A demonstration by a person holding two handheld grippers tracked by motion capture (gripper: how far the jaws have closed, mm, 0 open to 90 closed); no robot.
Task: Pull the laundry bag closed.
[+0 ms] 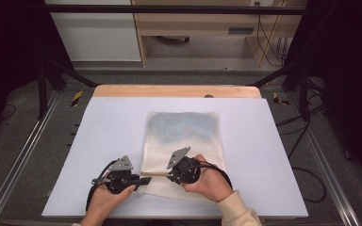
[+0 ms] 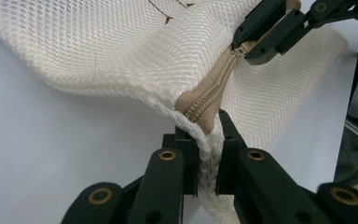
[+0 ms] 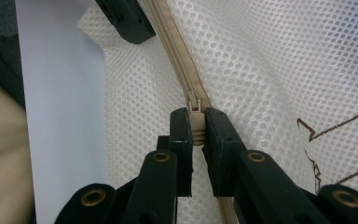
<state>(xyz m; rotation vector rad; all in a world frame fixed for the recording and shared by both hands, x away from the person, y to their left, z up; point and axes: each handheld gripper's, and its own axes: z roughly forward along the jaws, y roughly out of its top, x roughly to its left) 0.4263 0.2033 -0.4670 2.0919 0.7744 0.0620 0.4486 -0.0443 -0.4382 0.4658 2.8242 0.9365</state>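
We have the left tool [image 2: 208, 154] clamped on the mesh bag's [image 1: 184, 136] corner near the table's [image 1: 264, 155] front edge, the right tool [image 3: 196, 133] pinching the zipper pull [image 3: 196, 122], so next we likely draw it steadily along the zipper [image 3: 175, 51].

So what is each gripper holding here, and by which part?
Both hold the white mesh laundry bag. The left gripper pinches the bag's edge at the end of the beige zipper; the right gripper clamps the zipper pull.

A pale blue-white mat [image 1: 108, 141] is covering most of a wooden table [image 1: 176, 91] (its far edge is peeking out), and a white mesh bag [image 1: 184, 136] is lying flat in the mat's middle.
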